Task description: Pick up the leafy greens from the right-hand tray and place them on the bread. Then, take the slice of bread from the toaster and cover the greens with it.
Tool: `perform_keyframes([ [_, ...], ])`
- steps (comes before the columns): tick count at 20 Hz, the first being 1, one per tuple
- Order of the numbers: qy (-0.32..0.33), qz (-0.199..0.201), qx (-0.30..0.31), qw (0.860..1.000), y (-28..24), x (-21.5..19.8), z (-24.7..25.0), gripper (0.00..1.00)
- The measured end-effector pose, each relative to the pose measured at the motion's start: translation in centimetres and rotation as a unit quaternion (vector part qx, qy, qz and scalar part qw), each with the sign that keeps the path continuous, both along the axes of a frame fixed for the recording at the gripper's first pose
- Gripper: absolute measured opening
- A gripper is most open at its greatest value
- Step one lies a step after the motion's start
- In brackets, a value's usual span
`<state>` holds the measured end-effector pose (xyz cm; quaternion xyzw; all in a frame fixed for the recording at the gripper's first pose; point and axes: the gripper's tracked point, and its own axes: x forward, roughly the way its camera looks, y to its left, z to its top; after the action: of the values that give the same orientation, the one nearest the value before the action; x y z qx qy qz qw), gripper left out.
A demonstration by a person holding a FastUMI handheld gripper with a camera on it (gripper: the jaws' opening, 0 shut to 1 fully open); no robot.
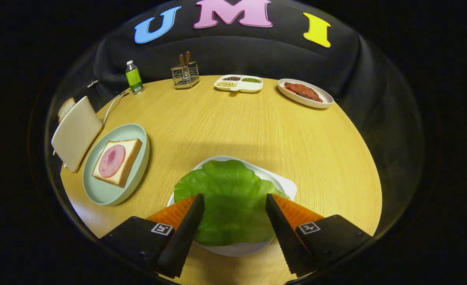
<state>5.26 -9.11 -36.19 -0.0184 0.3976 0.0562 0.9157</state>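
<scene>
While the greens [233, 202] are lying flat on the white tray [286, 184] at the lower centre of the frame, no part of the task looks done yet: the leaf is not lifted, and the bread [128, 156] with its round of ham [112, 160] is waiting uncovered on the green plate [110, 194] at the left. The second slice [65, 107] is poking out of the toaster [76, 132] at the upper left. The gripper [234, 206] is hanging over the tray with its fingers [186, 227] spread wide, framing the leaf on either side; whether the tips are touching it I cannot tell. They are holding nothing. Picking, placing and covering all seem to be remaining.
</scene>
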Motion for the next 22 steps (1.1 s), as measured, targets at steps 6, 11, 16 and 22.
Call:
perform_keyframes([
  [6,0.006,0.009,-0.004,1.0,0.4,-0.5,0.1,0.82],
  [11,0.004,0.012,-0.013,1.0,0.6,-0.9,0.4,0.42],
  [16,0.02,0.009,0.009,1.0,0.7,-0.6,0.4,0.06],
  [22,-0.001,-0.014,0.011,1.0,-0.1,1.1,5.5,0.06],
])
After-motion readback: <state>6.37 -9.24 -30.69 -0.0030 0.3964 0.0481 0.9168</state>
